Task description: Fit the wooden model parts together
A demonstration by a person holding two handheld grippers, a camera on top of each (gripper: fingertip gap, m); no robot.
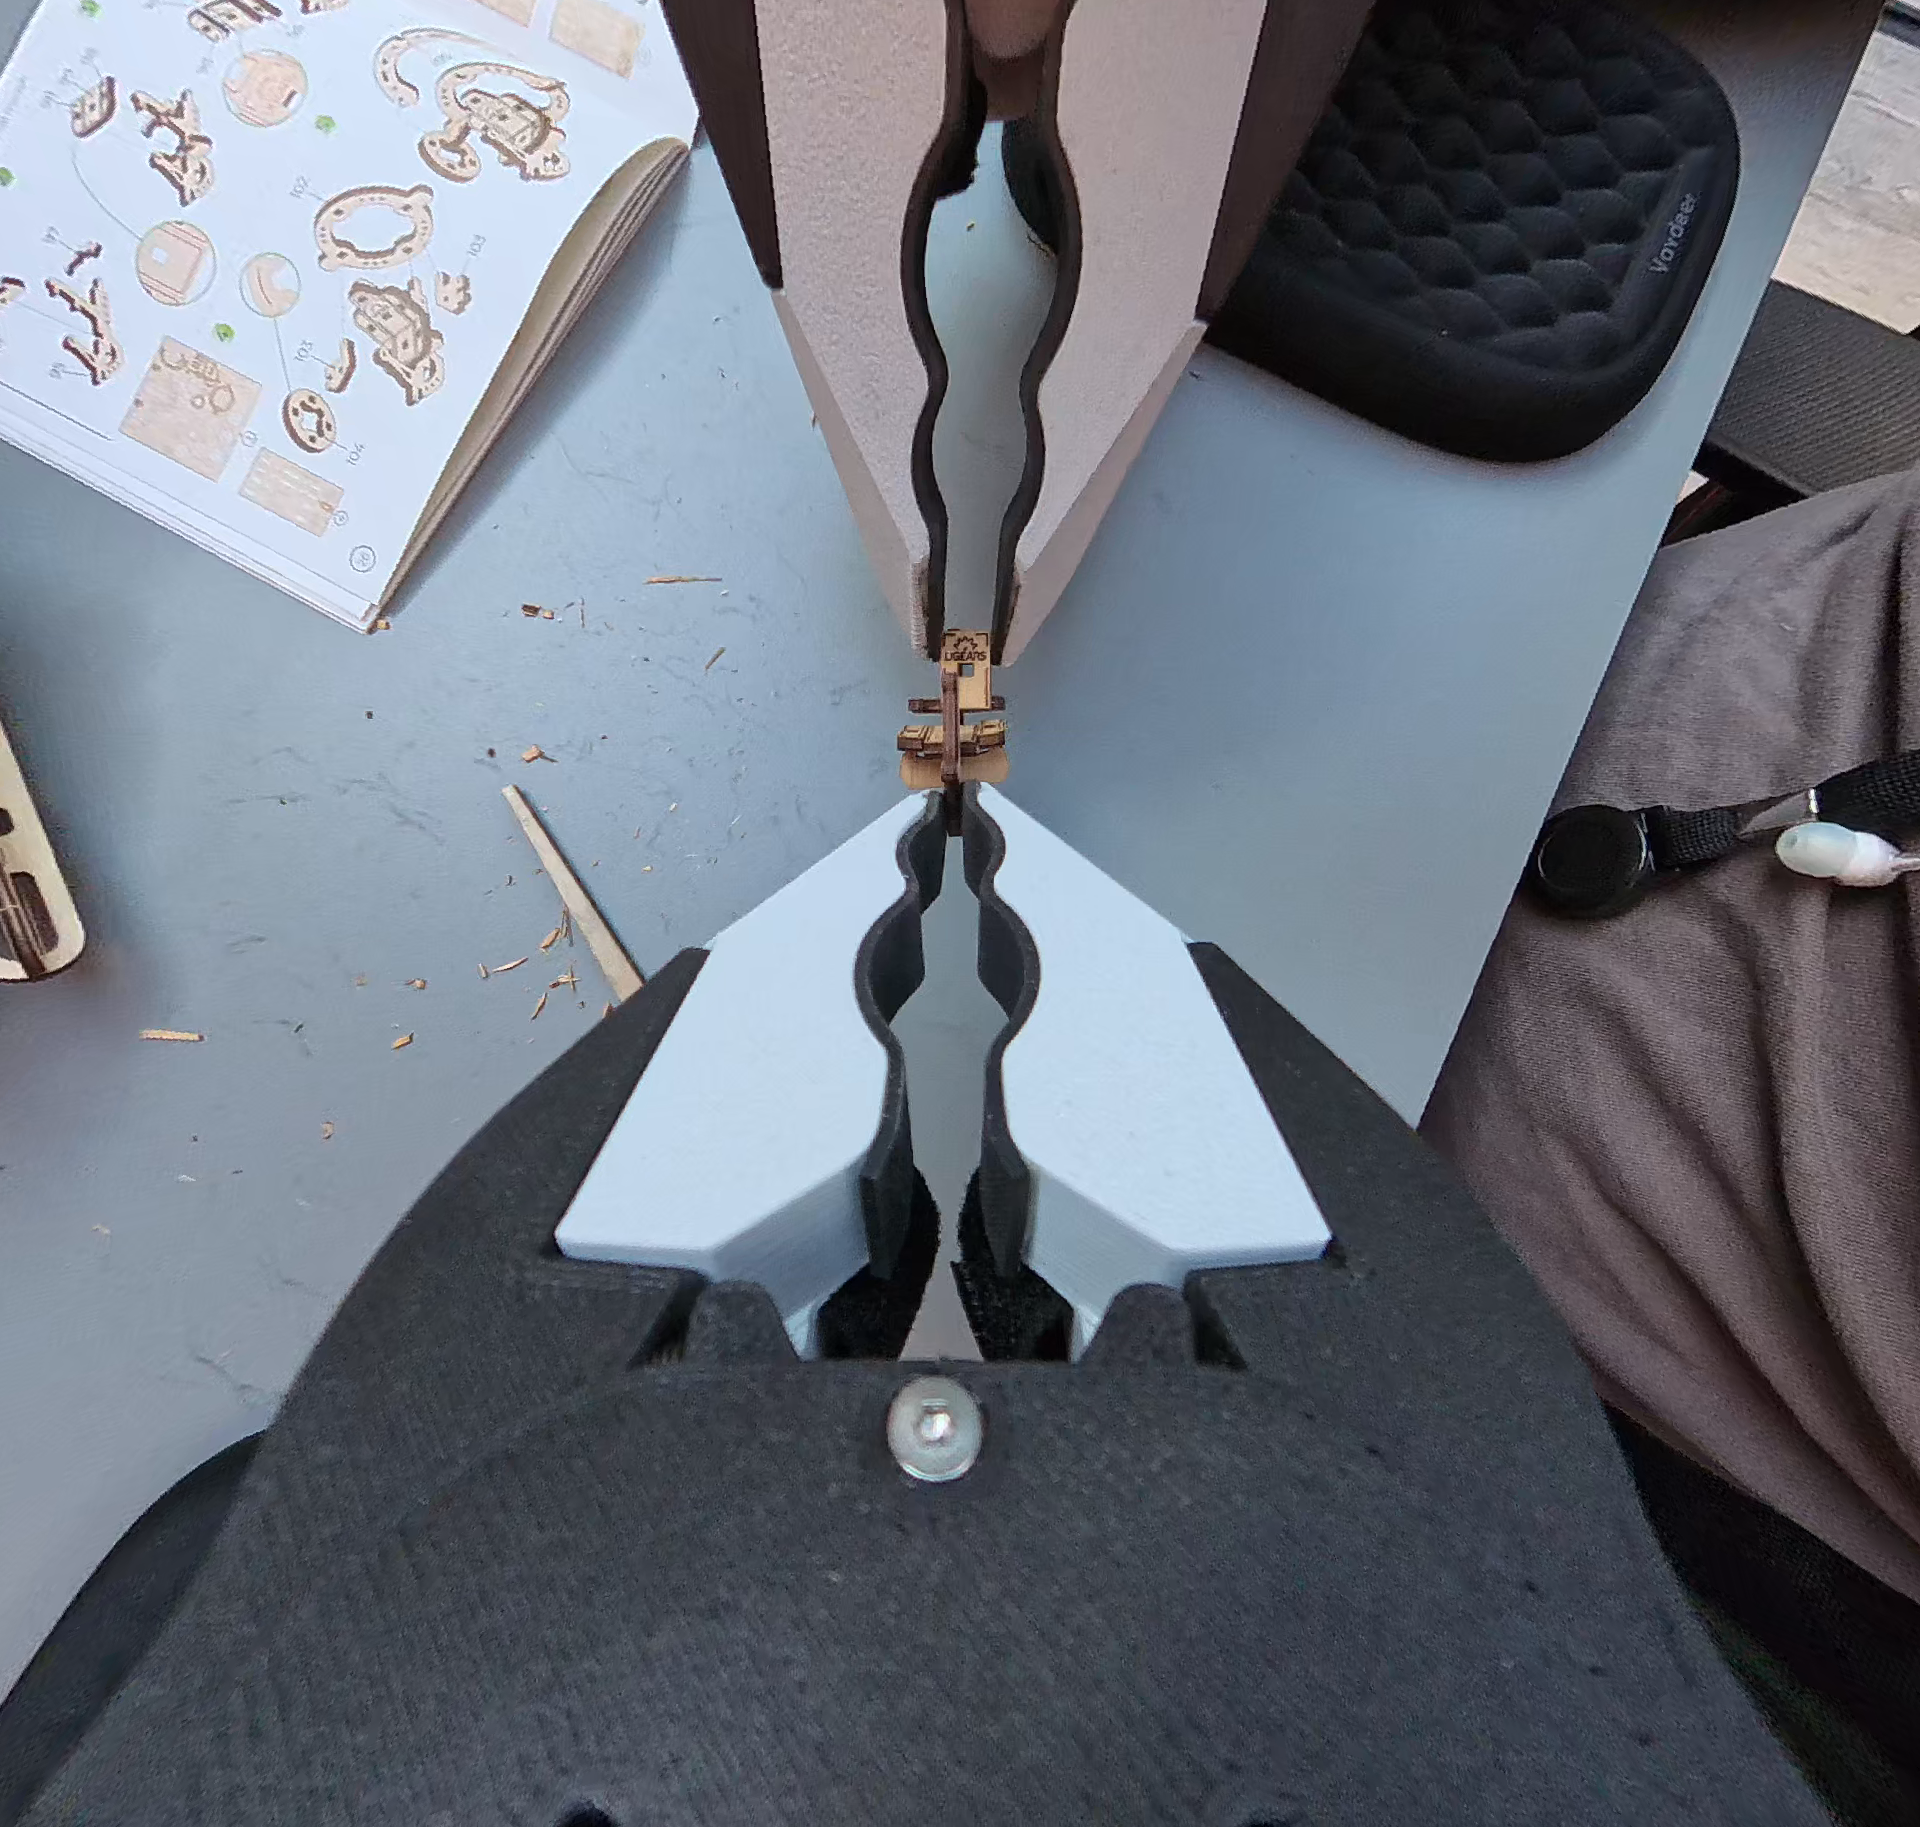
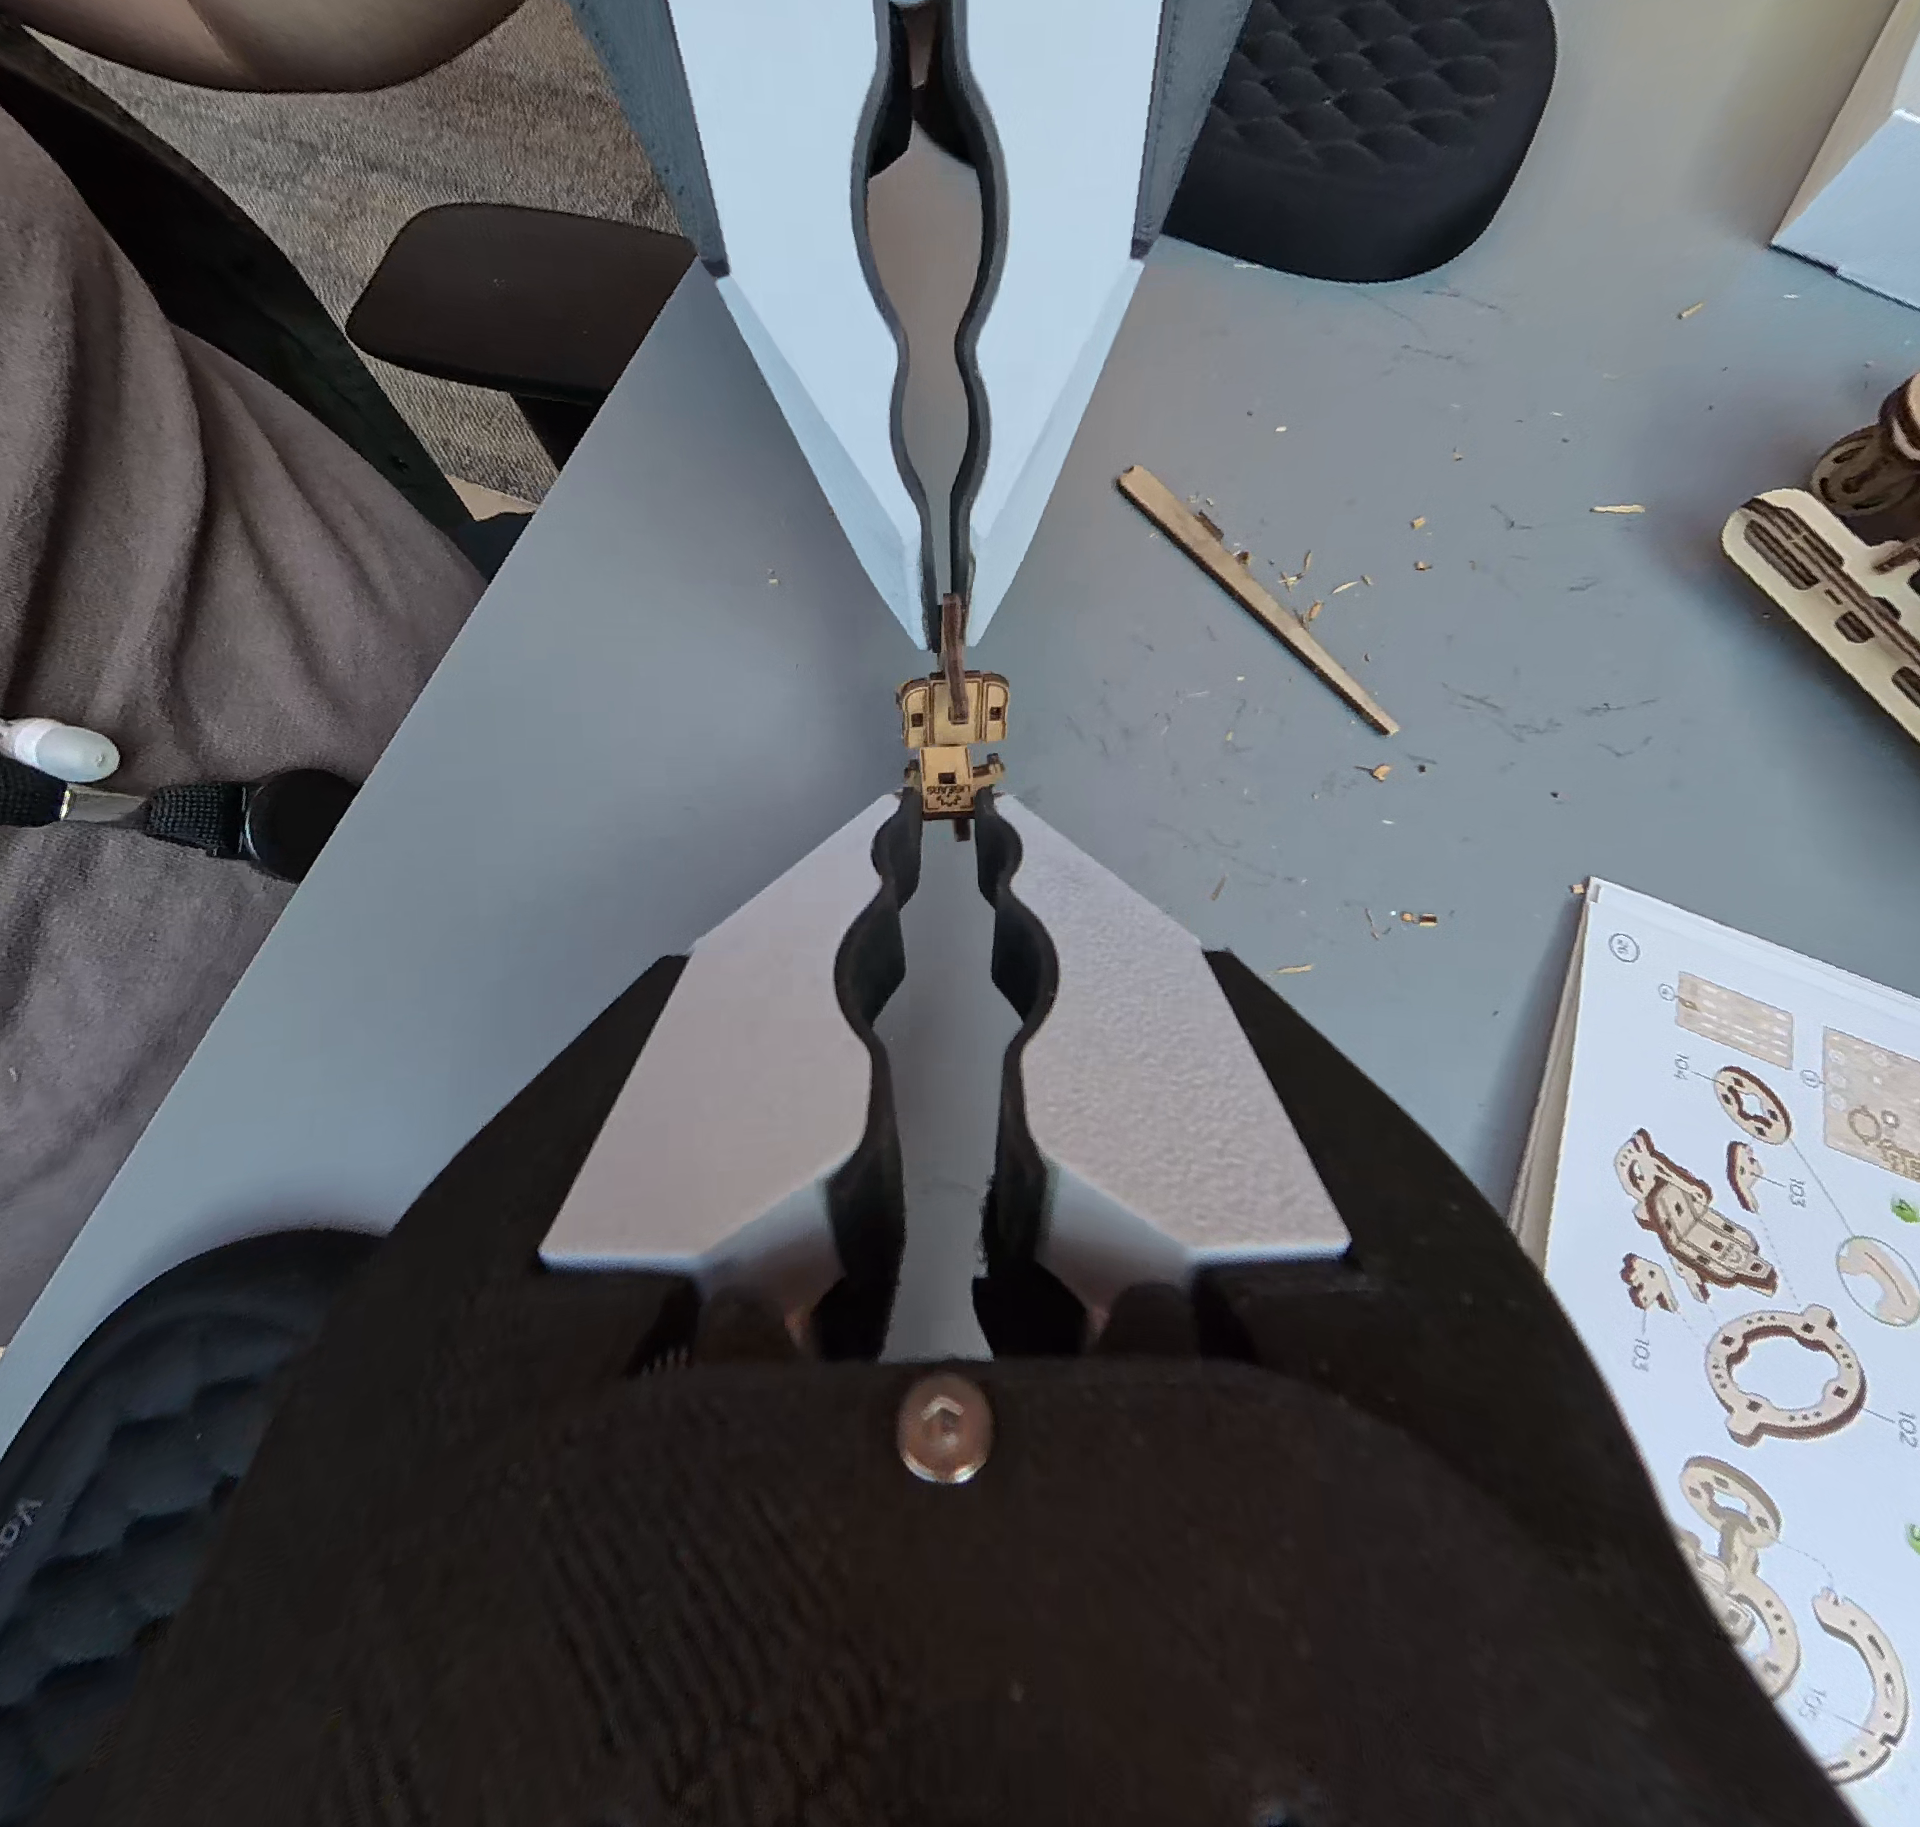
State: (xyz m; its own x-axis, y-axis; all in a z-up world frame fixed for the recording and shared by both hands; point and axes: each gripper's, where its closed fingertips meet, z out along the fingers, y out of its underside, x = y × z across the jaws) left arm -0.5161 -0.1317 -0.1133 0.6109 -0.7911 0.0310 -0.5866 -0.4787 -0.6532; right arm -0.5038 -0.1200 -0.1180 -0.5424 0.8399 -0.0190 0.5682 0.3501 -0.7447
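Both grippers meet tip to tip above the grey table (image 1: 1247, 738), with a small wooden assembly between them. My left gripper (image 1: 954, 809), with pale blue fingers, is shut on a thin dark plate that runs into a wider pale wooden block (image 1: 954, 764). It comes in from the top of the right wrist view (image 2: 951, 624), where the block (image 2: 954, 717) also shows. My right gripper (image 2: 949, 813), with whitish fingers, is shut on a small engraved wooden tab (image 2: 945, 788). It enters from the top of the left wrist view (image 1: 961, 639), holding the tab (image 1: 964, 660). The tab and the block touch.
An open instruction booklet (image 1: 260, 219) (image 2: 1766, 1310) lies on the table. A black padded wrist rest (image 1: 1486, 219) (image 2: 1351, 84), a thin wooden stick (image 1: 571, 894) (image 2: 1257, 603) and splinters lie nearby. A partly built wooden model (image 2: 1839, 551) stands far right. A person's grey-clothed lap (image 1: 1714, 946) borders the table edge. The tips of both grippers are at nearly the same place.
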